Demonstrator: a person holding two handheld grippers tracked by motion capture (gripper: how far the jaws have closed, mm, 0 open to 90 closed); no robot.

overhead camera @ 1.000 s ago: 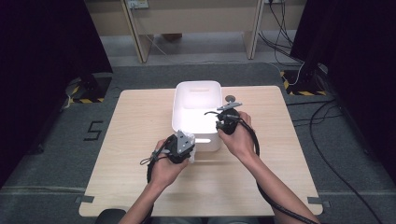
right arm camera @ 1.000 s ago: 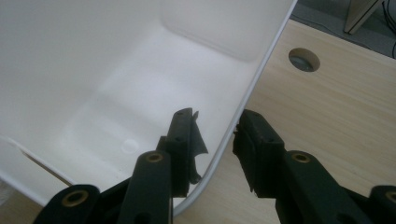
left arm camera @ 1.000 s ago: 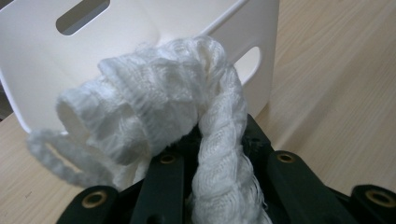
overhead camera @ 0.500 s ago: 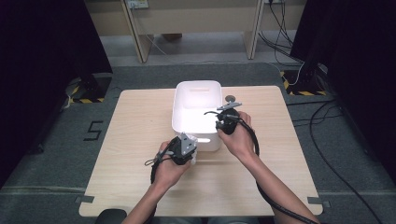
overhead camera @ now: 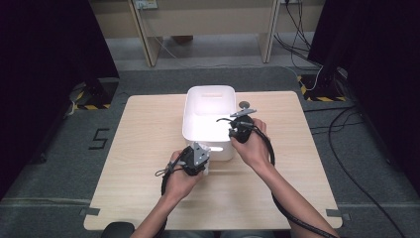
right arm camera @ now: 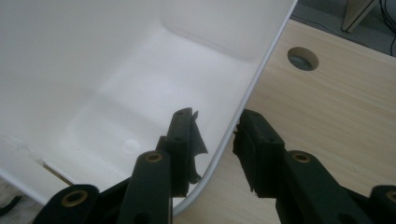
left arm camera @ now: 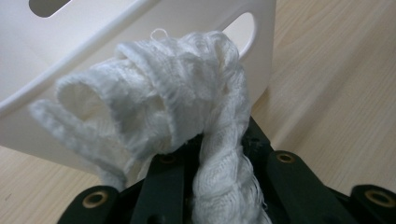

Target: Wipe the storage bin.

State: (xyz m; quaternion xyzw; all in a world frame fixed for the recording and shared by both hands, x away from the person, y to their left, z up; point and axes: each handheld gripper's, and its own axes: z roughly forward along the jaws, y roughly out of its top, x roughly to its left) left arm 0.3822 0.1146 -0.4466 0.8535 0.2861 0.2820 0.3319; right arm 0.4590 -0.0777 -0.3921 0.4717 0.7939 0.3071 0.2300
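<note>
The bin stands mid-surface, its right wall straddled by the right tool, whose jaws show gaps and are not clenched; the bin could slide if nudged. At the bin's near wall, a white cloth is clenched in the left tool; trailing folds could catch on the rim.

Light wood table; white plastic bin on it, near centre.
</note>
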